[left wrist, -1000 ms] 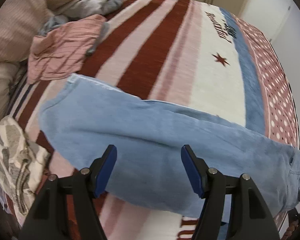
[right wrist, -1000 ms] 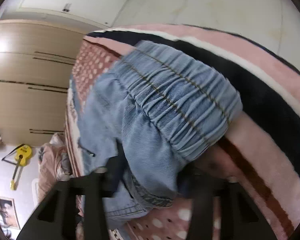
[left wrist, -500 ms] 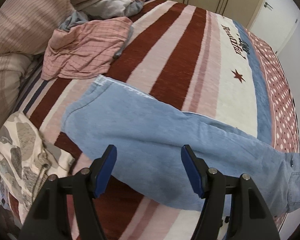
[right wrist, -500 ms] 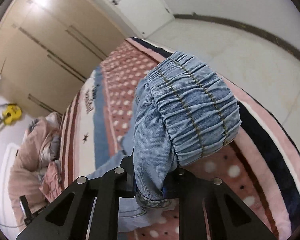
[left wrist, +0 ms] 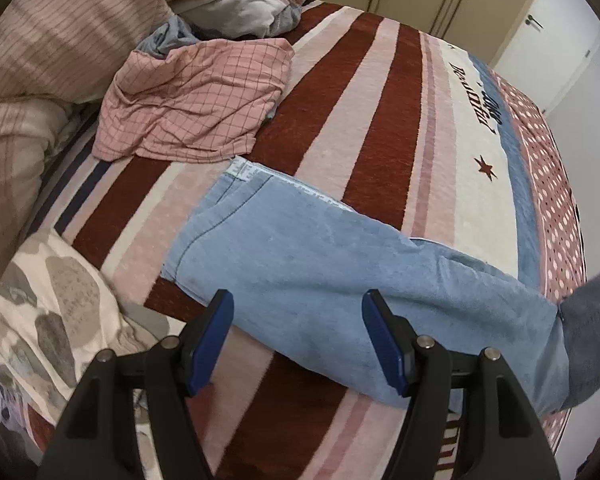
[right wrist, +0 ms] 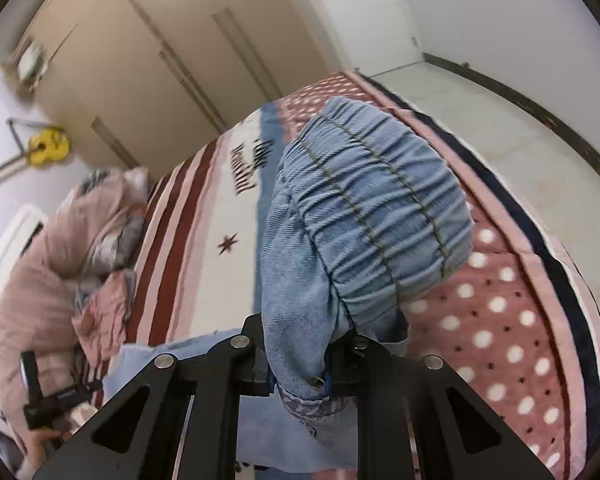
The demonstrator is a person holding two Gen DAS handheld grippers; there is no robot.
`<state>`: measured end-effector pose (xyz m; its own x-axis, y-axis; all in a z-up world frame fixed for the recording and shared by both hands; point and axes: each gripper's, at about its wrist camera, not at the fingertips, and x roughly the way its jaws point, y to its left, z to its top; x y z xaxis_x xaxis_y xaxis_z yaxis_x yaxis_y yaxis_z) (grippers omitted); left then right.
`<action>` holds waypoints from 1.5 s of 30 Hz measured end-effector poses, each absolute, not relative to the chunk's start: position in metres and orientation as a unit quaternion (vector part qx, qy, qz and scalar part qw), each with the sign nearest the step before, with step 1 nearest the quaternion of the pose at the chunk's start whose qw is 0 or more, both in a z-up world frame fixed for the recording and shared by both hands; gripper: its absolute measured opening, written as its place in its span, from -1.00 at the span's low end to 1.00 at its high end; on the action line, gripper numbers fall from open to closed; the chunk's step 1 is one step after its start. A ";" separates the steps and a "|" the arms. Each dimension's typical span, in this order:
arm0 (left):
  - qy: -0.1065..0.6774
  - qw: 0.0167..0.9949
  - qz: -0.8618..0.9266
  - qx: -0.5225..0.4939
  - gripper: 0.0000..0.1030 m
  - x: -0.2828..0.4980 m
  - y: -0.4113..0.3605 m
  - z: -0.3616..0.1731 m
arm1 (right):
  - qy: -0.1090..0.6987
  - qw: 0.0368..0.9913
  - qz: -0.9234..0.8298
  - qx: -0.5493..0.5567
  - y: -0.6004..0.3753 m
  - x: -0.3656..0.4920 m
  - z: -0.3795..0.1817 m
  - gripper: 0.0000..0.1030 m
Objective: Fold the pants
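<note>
The left gripper (left wrist: 298, 338) points steeply down over the striped blanket (left wrist: 364, 92), its blue pads (left wrist: 216, 336) standing well apart with nothing pressed between them; the leg of the light-blue denim pants (left wrist: 320, 256) lies flat on the blanket below and beyond the gap, hem end toward the crumpled pink checked cloth (left wrist: 196, 100) near the pillows. The right gripper (right wrist: 298, 380) is tilted forward and downward above the dotted edge of the blanket (right wrist: 500, 320), its jaws drawn nearly together and clamped on a fold of denim just below the elastic waistband (right wrist: 380, 208), which bulges up and over the fingers and hangs clear of the bed. From that grip the fabric drops away toward the flat leg. In the right wrist view, at lower left, a hand (right wrist: 40, 444) shows holding the other gripper's handle, blurred. Beige wardrobe doors (right wrist: 160, 60) stand behind the bed.
</note>
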<state>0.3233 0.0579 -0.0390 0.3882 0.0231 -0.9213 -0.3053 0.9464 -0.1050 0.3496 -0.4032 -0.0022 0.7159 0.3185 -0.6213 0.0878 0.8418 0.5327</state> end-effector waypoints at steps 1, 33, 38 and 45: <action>0.544 0.824 0.095 -0.127 0.22 0.323 0.059 -0.039 | 0.374 0.886 0.072 0.264 -0.391 0.353 0.000 -0.80; 0.551 0.818 0.078 -0.143 0.22 0.310 0.124 -0.049 | 0.492 0.810 0.313 -0.065 -0.133 0.345 -0.065 -0.31; 0.547 0.820 0.078 -0.146 0.22 0.310 0.125 -0.043 | 0.465 0.807 0.363 0.008 -0.151 0.345 -0.030 -0.32; 0.551 0.819 0.054 -0.153 0.23 0.317 0.112 -0.045 | 0.486 0.823 0.293 0.020 -0.143 0.392 -0.038 -0.06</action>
